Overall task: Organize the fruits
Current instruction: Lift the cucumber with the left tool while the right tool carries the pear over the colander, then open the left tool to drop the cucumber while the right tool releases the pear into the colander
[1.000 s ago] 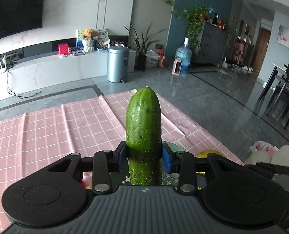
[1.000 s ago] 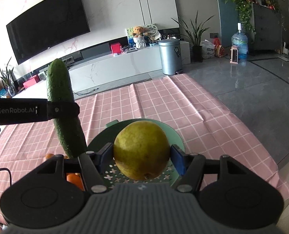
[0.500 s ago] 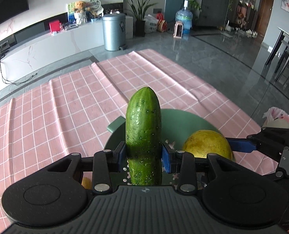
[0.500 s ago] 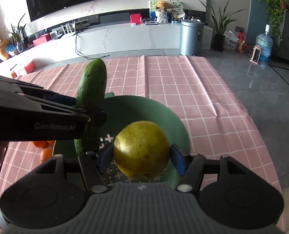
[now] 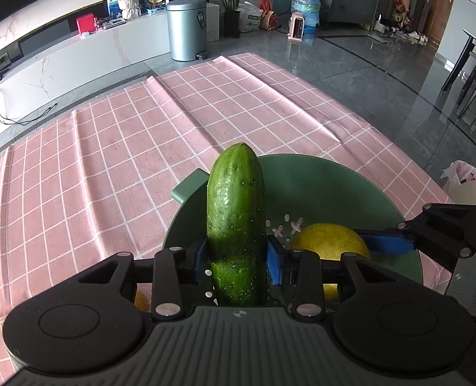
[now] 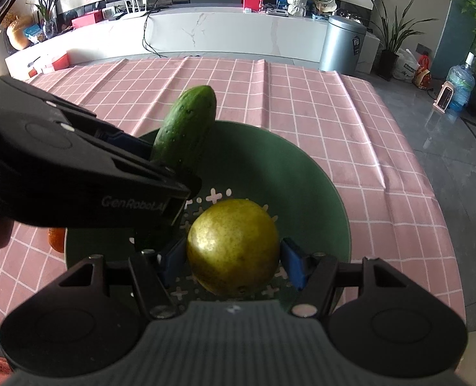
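My left gripper (image 5: 236, 257) is shut on a green cucumber (image 5: 236, 212) and holds it over the left side of a green colander bowl (image 5: 334, 186). My right gripper (image 6: 233, 260) is shut on a yellow-green pear (image 6: 233, 246) and holds it low inside the same bowl (image 6: 302, 193). In the right wrist view the cucumber (image 6: 186, 128) points up and away, with the left gripper's body at its left. In the left wrist view the pear (image 5: 329, 241) shows to the right of the cucumber, with a blue pad (image 5: 386, 244) against it.
The bowl sits on a pink checked tablecloth (image 5: 125, 148). An orange fruit (image 6: 56, 238) lies on the cloth left of the bowl, and a yellow-orange fruit (image 5: 141, 300) shows under the left gripper. The table's right edge (image 6: 443, 225) drops to a grey floor.
Both grippers have tilted down and come lower over the bowl. The cucumber and the pear have come closer to the bowl's inside.
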`<control>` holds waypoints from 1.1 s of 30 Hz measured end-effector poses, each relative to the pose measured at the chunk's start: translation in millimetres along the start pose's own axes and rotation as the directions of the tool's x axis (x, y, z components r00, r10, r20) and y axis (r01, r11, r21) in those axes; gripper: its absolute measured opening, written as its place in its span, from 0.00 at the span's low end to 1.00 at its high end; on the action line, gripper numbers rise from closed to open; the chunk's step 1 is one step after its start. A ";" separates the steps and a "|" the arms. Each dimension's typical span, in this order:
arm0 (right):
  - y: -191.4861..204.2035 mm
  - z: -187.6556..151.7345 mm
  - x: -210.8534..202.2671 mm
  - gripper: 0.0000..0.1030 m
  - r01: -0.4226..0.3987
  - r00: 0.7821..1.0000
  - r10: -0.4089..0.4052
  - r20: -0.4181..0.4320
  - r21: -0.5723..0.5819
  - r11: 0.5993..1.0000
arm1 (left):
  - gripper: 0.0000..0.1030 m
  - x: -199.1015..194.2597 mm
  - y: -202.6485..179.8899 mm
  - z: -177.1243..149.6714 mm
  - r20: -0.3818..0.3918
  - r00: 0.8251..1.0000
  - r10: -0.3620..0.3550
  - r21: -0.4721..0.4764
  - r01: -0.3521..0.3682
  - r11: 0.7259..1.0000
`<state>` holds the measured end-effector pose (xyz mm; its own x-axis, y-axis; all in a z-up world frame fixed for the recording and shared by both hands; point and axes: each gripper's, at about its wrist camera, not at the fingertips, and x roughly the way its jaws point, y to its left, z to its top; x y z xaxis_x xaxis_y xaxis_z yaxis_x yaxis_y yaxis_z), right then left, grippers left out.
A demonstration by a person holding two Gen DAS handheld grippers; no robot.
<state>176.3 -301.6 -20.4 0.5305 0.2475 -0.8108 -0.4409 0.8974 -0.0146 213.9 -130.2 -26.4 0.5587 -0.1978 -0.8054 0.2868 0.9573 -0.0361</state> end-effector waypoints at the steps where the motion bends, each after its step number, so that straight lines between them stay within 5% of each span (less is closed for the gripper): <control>1: 0.6 -0.3 2.3 0.58 0.003 1.000 -0.004 -0.009 -0.005 1.000 | 0.41 2.0 -0.3 2.5 -0.002 1.000 -0.001 0.008 0.001 1.000; 12: 11.8 -3.2 18.2 0.59 0.036 0.997 -0.039 -0.072 -0.048 0.998 | 0.43 15.8 4.0 3.6 -0.038 0.999 -0.021 0.000 0.021 1.000; 19: 9.2 4.1 2.0 0.67 0.084 0.996 -0.085 -0.033 -0.024 0.996 | 0.46 -8.0 4.0 1.8 0.005 1.000 -0.025 0.022 0.025 0.999; 26: 10.5 6.1 -30.9 0.67 0.100 0.994 -0.104 0.034 0.108 0.989 | 0.53 -58.1 13.9 -1.8 0.085 0.996 -0.024 0.012 0.023 1.000; 33: 32.2 1.5 -63.0 0.68 0.026 0.991 -0.060 0.121 0.270 0.963 | 0.54 -105.6 33.7 -20.0 0.151 0.989 0.002 0.003 -0.003 1.000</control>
<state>129.7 -287.8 31.1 0.6394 0.2354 -0.7319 -0.2158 0.9687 0.1230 149.0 -72.8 45.6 0.6704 -0.2250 -0.7071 0.2875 0.9572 -0.0320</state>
